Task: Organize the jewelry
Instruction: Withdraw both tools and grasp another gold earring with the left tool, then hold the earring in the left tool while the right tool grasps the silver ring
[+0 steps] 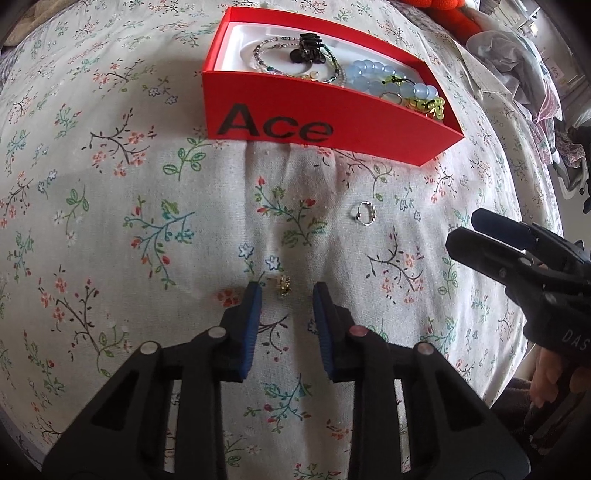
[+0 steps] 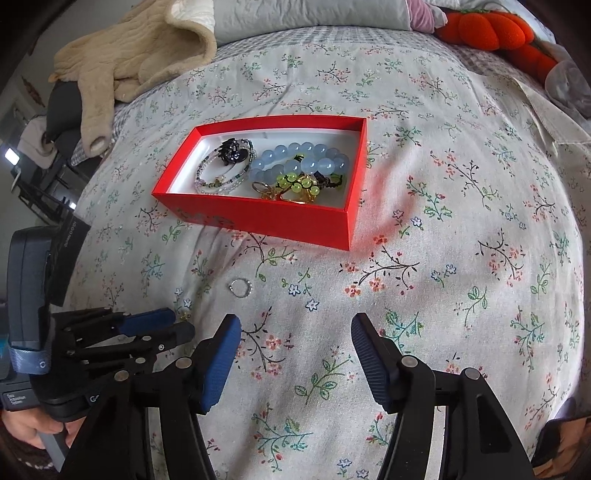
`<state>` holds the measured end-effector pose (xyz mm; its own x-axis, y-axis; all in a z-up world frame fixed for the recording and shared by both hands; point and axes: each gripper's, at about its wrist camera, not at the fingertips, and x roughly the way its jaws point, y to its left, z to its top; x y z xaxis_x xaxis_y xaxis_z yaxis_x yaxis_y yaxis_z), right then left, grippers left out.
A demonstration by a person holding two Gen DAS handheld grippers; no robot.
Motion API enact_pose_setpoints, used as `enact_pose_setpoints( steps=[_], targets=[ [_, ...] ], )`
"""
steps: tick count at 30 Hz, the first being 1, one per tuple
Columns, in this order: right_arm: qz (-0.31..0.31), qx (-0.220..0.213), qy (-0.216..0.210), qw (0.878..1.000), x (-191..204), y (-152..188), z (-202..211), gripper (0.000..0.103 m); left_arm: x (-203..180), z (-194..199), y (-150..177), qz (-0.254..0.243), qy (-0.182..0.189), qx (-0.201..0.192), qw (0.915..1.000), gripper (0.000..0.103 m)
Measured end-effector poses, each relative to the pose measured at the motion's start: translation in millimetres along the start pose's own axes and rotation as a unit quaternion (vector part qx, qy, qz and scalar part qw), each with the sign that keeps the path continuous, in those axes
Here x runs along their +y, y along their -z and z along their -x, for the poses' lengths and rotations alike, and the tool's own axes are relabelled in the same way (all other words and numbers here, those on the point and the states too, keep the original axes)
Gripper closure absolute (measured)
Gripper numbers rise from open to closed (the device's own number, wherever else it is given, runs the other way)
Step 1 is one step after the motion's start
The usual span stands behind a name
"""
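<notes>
- Bedspread with a flower print fills my left wrist view, and everything else lies on it; a cream blanket sits bunched at its far left edge in my right wrist view.
- My left gripper points steeply down at the cloth; a small gold earring lies on the fabric between its blue pads, nearer the left one; I see a gap on both sides, so nothing is gripped; the jaws stand partly apart.
- Beyond it, the red box printed "Ace" rests open on the bed; inside I make out a thin beaded bracelet with a black clip at the left, a pale blue bead bracelet at the right, and yellow-green beads with gold pieces at the near right.
- A silver ring lies loose on the cloth, between the box and the grippers, well clear of both, right of the earring.
- My right gripper hangs over bare fabric with its jaws wide apart and nothing between them; in my left view it comes in from the right edge.
- An orange plush pumpkin sits at the far right of the bed.
</notes>
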<state>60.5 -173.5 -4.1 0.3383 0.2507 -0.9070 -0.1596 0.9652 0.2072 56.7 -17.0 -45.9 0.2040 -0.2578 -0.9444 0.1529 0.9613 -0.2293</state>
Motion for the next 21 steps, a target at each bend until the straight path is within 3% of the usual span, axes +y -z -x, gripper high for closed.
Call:
enact_pose_setpoints(
  steps=[4, 8, 21],
  targets=[
    [-0.004, 0.006, 0.003, 1.0, -2.3, 1.0, -2.2, 0.04, -1.8, -5.1, -2.3, -0.002, -0.017, -0.005, 0.9998, 0.077],
    [-0.007, 0.008, 0.003, 1.0, -3.3, 1.9, -3.3, 0.04, -7.9, -9.1, -6.0, -0.01, -0.04, -0.015, 0.999, 0.095],
    [-0.009, 0.005, 0.002, 1.0, -5.3, 2.8, -0.5, 0.039, 1.0, 12.4, -12.6, 0.011, -0.025, -0.048, 0.9985, 0.096]
  ],
)
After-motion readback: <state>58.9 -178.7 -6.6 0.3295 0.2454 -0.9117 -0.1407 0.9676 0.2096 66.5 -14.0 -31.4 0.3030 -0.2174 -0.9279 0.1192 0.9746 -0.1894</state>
